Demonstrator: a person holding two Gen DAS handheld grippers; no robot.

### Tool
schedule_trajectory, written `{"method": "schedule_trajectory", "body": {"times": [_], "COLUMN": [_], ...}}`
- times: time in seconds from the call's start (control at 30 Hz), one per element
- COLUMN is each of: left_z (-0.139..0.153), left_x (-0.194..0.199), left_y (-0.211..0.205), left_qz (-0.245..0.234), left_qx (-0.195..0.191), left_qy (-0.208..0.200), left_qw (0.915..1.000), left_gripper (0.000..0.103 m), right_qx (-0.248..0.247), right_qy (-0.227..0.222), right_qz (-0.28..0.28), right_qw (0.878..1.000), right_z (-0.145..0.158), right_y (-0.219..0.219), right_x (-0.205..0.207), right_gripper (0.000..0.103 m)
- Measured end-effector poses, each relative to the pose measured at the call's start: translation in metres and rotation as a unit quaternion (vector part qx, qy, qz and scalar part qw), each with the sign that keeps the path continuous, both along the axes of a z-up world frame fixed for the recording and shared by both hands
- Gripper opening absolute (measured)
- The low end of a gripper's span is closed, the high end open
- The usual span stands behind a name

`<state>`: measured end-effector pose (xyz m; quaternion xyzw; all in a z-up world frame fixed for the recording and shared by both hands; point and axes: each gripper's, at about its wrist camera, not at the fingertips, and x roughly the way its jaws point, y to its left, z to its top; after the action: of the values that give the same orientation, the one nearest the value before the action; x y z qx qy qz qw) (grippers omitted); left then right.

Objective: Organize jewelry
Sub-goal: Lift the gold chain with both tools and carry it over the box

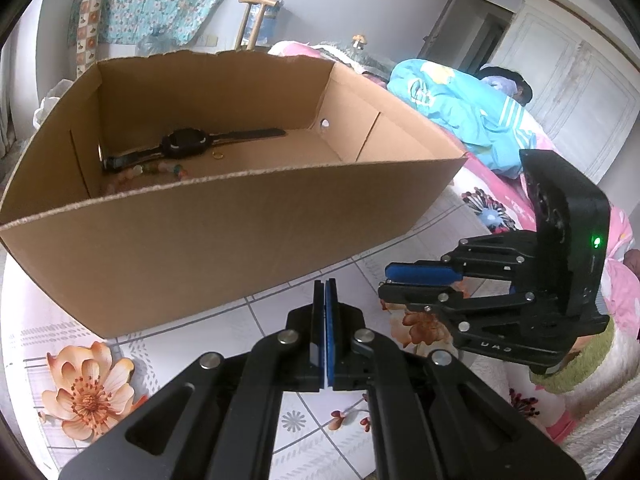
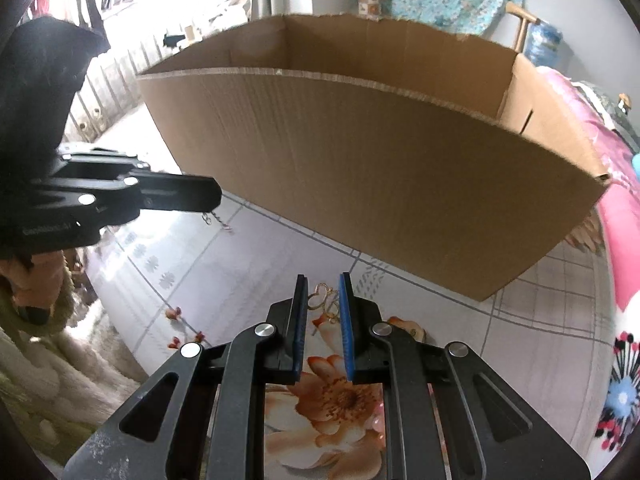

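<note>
Left wrist view alone shows inside the brown cardboard box (image 1: 224, 216) ahead: black wristwatch (image 1: 184, 145), gold ring (image 1: 218, 155), beads. Left gripper (image 1: 325, 292) is pressed closed. The part-open right gripper (image 2: 323, 292) flanks a gold openwork brooch (image 2: 323, 300). No legible writing.

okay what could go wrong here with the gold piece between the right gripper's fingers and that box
1. The right gripper is open around the thin gold ornament; the flat piece on the tablecloth may slip out as the fingers close.
2. The cardboard box has a tall near wall, so a low carry could bump it.
3. The left gripper is shut on a small chain, which might drop.
</note>
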<state>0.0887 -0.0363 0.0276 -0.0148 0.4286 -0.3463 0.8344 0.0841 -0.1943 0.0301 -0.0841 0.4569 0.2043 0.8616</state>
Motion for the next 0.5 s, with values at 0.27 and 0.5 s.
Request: {"method": "schedule_trajectory", "body": {"times": [0.27,0.5], "left_z": [0.028,0.075], "left_x": [-0.010,-0.013], "left_y": [0.008,0.019], "left_qz": [-0.012,-0.028], "left_qx": [-0.027,-0.072], "left_qy": [-0.014,-0.041], "left_qw": [0.9995,0.9962], "left_gripper": [0.000,0.000], "right_qx": [0.032,0.084], "right_qy": [-0.035,-0.077], "right_qz": [-0.023,-0.029], "right_qw": [0.999,0.993], "right_z": [0.024,0.059], "right_y": [-0.003,-0.008], "right_x": [-0.015,-0.022], "right_gripper": [0.013,0.013]}}
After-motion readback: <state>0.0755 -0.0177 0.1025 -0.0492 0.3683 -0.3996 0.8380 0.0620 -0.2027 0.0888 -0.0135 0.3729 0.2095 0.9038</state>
